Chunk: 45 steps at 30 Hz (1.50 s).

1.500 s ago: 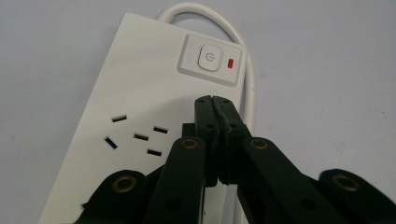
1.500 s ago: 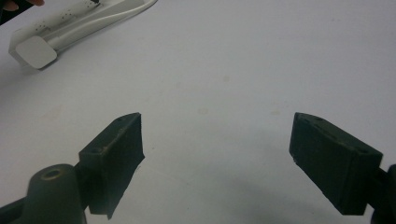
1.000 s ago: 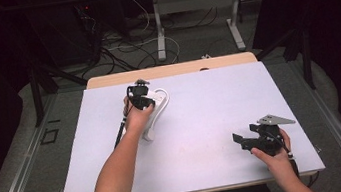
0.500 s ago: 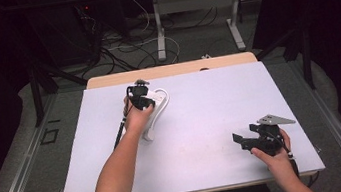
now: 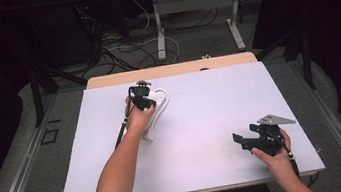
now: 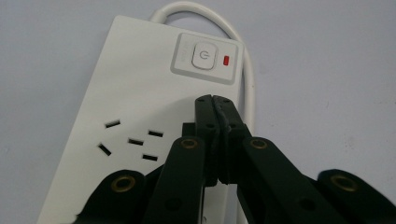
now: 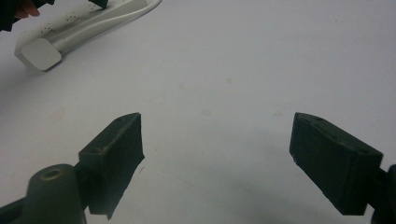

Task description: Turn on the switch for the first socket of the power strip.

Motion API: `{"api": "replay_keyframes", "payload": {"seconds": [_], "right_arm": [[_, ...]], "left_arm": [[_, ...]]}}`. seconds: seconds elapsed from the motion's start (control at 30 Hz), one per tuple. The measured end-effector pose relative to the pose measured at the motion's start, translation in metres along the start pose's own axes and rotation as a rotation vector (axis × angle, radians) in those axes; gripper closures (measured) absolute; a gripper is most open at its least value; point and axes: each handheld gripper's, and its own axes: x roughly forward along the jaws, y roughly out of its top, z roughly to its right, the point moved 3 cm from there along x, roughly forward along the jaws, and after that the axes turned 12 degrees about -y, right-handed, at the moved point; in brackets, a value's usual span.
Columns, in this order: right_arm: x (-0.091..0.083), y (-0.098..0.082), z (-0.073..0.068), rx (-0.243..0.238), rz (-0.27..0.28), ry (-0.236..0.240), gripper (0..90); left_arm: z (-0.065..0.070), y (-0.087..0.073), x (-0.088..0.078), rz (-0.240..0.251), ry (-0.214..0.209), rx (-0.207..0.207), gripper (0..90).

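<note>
Right hand-held gripper (image 5: pixel 245 138) sits nearest the person, low over the front right part of the bench (image 5: pixel 220 104). In the right gripper view its two black jaws stand wide apart with only bare bench surface between them; it has hold of nothing. A grey three-cornered plate tops it in the high view.

Farther out and to the left, the left hand-held gripper (image 6: pixel 213 99) is held over the white power strip (image 6: pixel 140 102), which lies on the far left part of the bench, well apart from the right hand-held gripper. Its jaws are pressed together with nothing between them. In the left gripper view the closed tips point at the strip's top face, just below the switch panel; whether they touch the surface I cannot tell.

On that panel sit a white power button (image 6: pixel 202 55) and, just beside it, a small red indicator (image 6: pixel 226 60). Socket slots (image 6: pixel 130 142) show on the strip nearer the jaws. The strip's white cord (image 6: pixel 243 60) loops out from the far end and runs back along its side.
</note>
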Motion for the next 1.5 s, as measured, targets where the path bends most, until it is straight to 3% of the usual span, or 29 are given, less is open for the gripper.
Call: {"api": "replay_keyframes", "payload": {"seconds": [0.33, 0.4, 0.73, 0.97, 1.5], "right_arm": [[0.001, 0.0, 0.001, 0.0, -0.001, -0.002, 16.6], [0.001, 0.0, 0.001, 0.002, -0.002, -0.003, 16.6], [0.001, 0.0, 0.001, 0.005, -0.004, 0.0, 16.6], [0.001, 0.0, 0.0, 0.009, -0.008, 0.002, 16.6], [0.002, -0.001, 0.0, 0.009, -0.006, -0.005, 16.6]], "left_arm": [[0.0, 0.0, 0.0, -0.001, -0.004, -0.009, 89.8], [0.001, 0.0, 0.0, -0.001, -0.011, -0.022, 86.2], [0.004, 0.001, -0.002, -0.019, -0.005, -0.008, 79.6], [0.002, 0.003, -0.008, 0.005, -0.004, -0.008, 69.4], [0.005, 0.006, -0.019, 0.036, 0.0, -0.009, 58.9]]}}
